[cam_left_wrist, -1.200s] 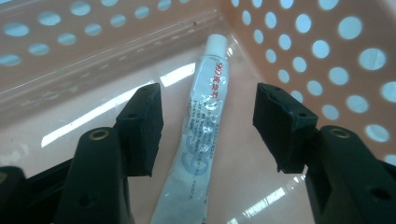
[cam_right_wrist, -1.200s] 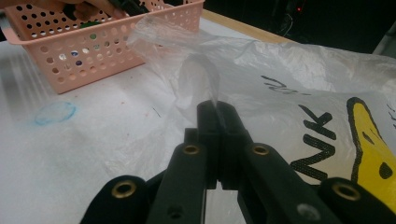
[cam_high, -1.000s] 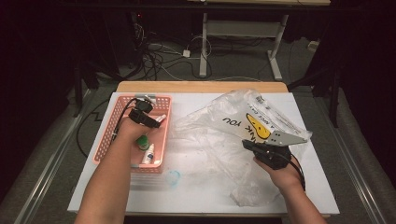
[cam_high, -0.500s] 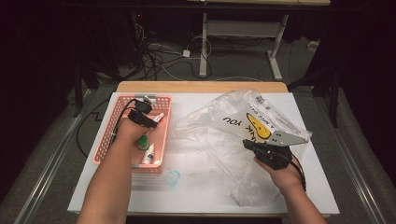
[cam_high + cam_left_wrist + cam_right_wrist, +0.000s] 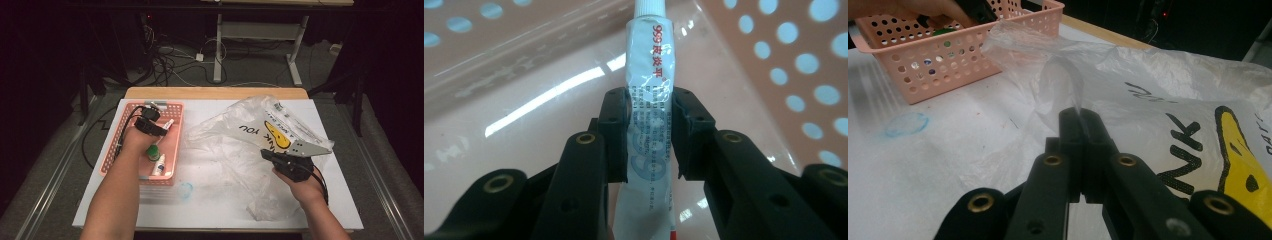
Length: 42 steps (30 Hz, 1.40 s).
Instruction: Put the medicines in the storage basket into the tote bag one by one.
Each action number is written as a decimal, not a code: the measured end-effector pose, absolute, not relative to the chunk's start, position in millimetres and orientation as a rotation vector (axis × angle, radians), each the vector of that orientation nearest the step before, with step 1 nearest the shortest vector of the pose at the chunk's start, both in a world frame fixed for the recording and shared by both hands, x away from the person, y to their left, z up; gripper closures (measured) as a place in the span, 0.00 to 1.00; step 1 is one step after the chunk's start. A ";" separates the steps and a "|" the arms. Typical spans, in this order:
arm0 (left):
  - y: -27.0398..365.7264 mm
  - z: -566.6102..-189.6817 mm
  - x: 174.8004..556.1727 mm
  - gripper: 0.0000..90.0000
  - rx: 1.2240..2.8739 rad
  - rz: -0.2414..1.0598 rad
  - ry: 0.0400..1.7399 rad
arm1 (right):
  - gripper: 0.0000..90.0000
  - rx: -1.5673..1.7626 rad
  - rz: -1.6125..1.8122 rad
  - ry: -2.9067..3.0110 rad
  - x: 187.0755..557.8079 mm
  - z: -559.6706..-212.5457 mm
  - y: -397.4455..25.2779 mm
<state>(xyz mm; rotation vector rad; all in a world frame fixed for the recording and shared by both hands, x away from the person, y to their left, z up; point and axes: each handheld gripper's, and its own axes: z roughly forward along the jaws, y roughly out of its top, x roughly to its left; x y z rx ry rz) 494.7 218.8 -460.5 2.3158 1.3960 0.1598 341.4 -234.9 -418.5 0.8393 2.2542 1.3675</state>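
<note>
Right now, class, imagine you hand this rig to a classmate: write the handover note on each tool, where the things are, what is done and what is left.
Left tool: inside the pink basket, jaws either side of the white tube and touching it; the tube is not yet lifted.
Right tool: shut on a fold of the clear plastic bag, which lies spread on the white table to the right of the basket.
Also in the basket: a green-capped bottle and a small white bottle.
Done: tube gripped, bag held.
Left, probably: lift the tube out and carry it to the bag, then the other basket items.
</note>
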 end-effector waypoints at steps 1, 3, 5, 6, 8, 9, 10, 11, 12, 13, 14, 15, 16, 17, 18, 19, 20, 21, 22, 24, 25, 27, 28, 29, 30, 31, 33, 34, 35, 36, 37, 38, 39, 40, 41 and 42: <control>219.9 -458.7 493.4 0.77 2.307 0.162 1.393 | 1.00 0.841 1.368 2.254 341.5 -418.5 -235.1; 221.6 -455.9 490.7 0.77 2.294 0.170 1.393 | 1.00 0.839 1.369 2.256 342.0 -418.9 -235.2; 223.8 -453.4 488.0 0.77 2.285 0.176 1.397 | 1.00 0.845 1.371 2.256 341.9 -418.9 -235.1; 224.8 -452.2 486.6 0.77 2.273 0.182 1.400 | 1.00 0.841 1.370 2.258 341.6 -418.7 -235.2; 227.7 -449.5 483.7 0.77 2.257 0.193 1.401 | 1.00 0.836 1.373 2.253 340.9 -418.0 -235.1; 229.0 -448.2 482.5 0.77 2.256 0.195 1.400 | 1.00 0.837 1.372 2.251 340.6 -417.6 -235.2; 230.1 -447.2 481.1 0.77 2.250 0.199 1.396 | 1.00 0.834 1.372 2.253 340.5 -417.3 -235.7; 231.1 -445.7 479.6 0.77 2.246 0.202 1.395 | 1.00 0.838 1.374 2.251 340.6 -417.3 -235.9; 232.1 -444.3 477.9 0.77 2.238 0.206 1.392 | 1.00 0.837 1.372 2.249 340.8 -417.4 -236.1; 233.1 -443.1 476.3 0.77 2.230 0.208 1.389 | 1.00 0.838 1.372 2.249 341.0 -417.6 -236.2; 233.7 -441.6 474.7 0.77 2.227 0.208 1.387 | 1.00 0.838 1.372 2.249 341.1 -417.6 -236.3; 234.3 -440.1 472.6 0.77 2.217 0.215 1.384 | 1.00 0.837 1.372 2.249 341.1 -417.6 -236.3; 235.0 -439.0 471.4 0.77 2.218 0.217 1.382 | 1.00 0.836 1.371 2.249 340.9 -417.6 -236.3; 235.4 -437.9 469.9 0.77 2.214 0.220 1.378 | 1.00 0.840 1.370 2.250 340.5 -417.5 -236.2; 235.7 -436.7 468.2 0.77 2.212 0.226 1.374 | 1.00 0.837 1.373 2.251 340.3 -417.5 -236.1; 236.3 -435.5 466.6 0.77 2.208 0.229 1.371 | 1.00 0.835 1.371 2.254 340.0 -417.5 -235.9; 236.9 -434.5 465.0 0.77 2.197 0.230 1.372 | 1.00 0.833 1.370 2.254 339.9 -417.6 -235.7; 237.7 -433.4 463.3 0.77 2.190 0.231 1.371 | 1.00 0.831 1.368 2.255 339.9 -417.6 -235.4; 238.7 -432.5 461.8 0.77 2.184 0.233 1.370 | 1.00 0.833 1.369 2.253 339.9 -417.8 -234.9; 239.9 -430.8 459.0 0.77 2.175 0.236 1.370 | 1.00 0.832 1.370 2.256 339.7 -417.8 -234.4; 240.4 -429.8 457.4 0.77 2.169 0.239 1.365 | 1.00 0.831 1.371 2.256 339.8 -417.7 -234.3; 241.5 -427.7 453.8 0.77 2.147 0.244 1.362 | 1.00 0.831 1.372 2.255 339.6 -417.6 -234.4; 241.9 -426.9 452.1 0.77 2.142 0.245 1.359 | 1.00 0.832 1.372 2.254 339.4 -417.4 -234.6; 241.9 -426.4 450.2 0.77 2.140 0.254 1.355 | 1.00 0.836 1.373 2.252 339.2 -417.3 -234.7; 241.9 -425.7 448.5 0.77 2.141 0.259 1.353 | 1.00 0.838 1.373 2.253 338.9 -417.2 -235.0; 242.1 -425.0 446.7 0.77 2.140 0.264 1.351 | 1.00 0.835 1.373 2.253 339.0 -417.0 -235.4; 242.8 -422.9 442.7 0.77 2.123 0.274 1.352 | 1.00 0.831 1.378 2.249 339.2 -416.8 -236.1; 243.2 -421.9 440.4 0.77 2.114 0.281 1.350 | 1.00 0.830 1.378 2.249 338.9 -416.5 -236.3; 243.8 -420.9 438.3 0.77 2.109 0.285 1.348 | 1.00 0.826 1.377 2.249 338.8 -416.4 -236.5; 244.3 -419.8 436.0 0.77 2.108 0.295 1.343 | 1.00 0.828 1.377 2.251 338.4 -416.1 -236.5; 245.0 -418.5 433.9 0.77 2.106 0.303 1.339 | 1.00 0.825 1.378 2.251 338.3 -416.0 -236.4; 245.7 -417.4 431.7 0.77 2.095 0.309 1.332 | 1.00 0.829 1.377 2.248 337.9 -415.8 -236.1; 246.3 -416.4 429.8 0.77 2.090 0.315 1.328 | 1.00 0.828 1.378 2.249 338.0 -415.8 -236.0; 246.9 -415.3 427.8 0.77 2.086 0.324 1.324 | 1.00 0.824 1.379 2.249 338.4 -415.9 -236.1; 247.7 -414.4 426.1 0.77 2.081 0.334 1.318 | 1.00 0.826 1.380 2.252 338.4 -416.0 -236.3; 248.4 -413.3 424.3 0.77 2.080 0.346 1.314 | 1.00 0.831 1.379 2.249 338.2 -415.9 -236.4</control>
